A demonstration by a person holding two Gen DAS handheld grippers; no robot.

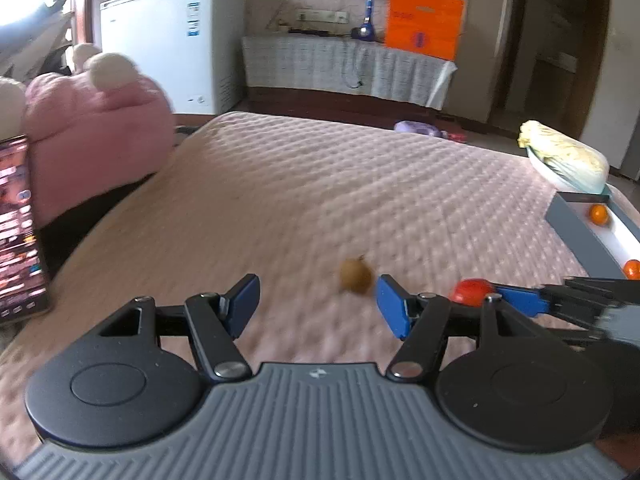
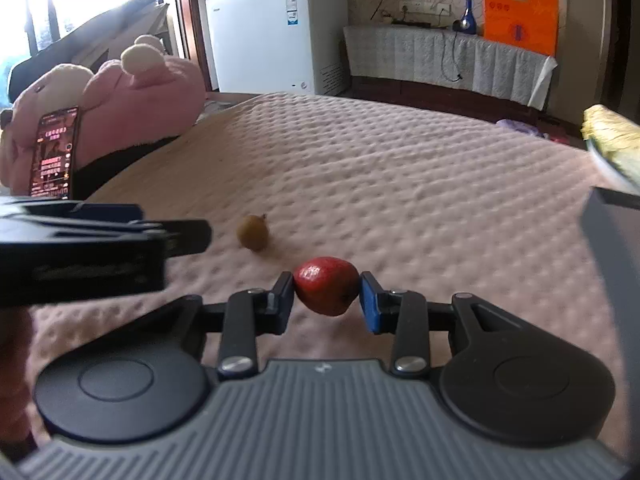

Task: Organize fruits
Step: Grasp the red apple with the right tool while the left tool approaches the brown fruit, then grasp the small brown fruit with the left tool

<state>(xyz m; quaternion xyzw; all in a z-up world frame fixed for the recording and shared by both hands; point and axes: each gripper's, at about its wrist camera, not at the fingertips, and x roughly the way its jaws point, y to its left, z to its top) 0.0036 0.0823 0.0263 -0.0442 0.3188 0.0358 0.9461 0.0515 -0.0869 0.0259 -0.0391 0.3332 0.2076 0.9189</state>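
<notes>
Red fruit (image 2: 327, 286) was pinched between right gripper (image 2: 326, 302) pads on the bedspread (image 2: 400, 184); left gripper (image 1: 316, 304) spread, empty, brown fruit (image 1: 355, 276) just ahead.

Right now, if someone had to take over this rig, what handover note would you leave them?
Right gripper: shut on the red fruit, low over the pink bedspread.
Left gripper: open, empty, with the brown fruit lying just ahead of its right finger.
Grey box, at the right: two orange fruits already inside.
Cabbage sits beyond the box.
Left to do: probably box the red fruit, then the brown one.
</notes>
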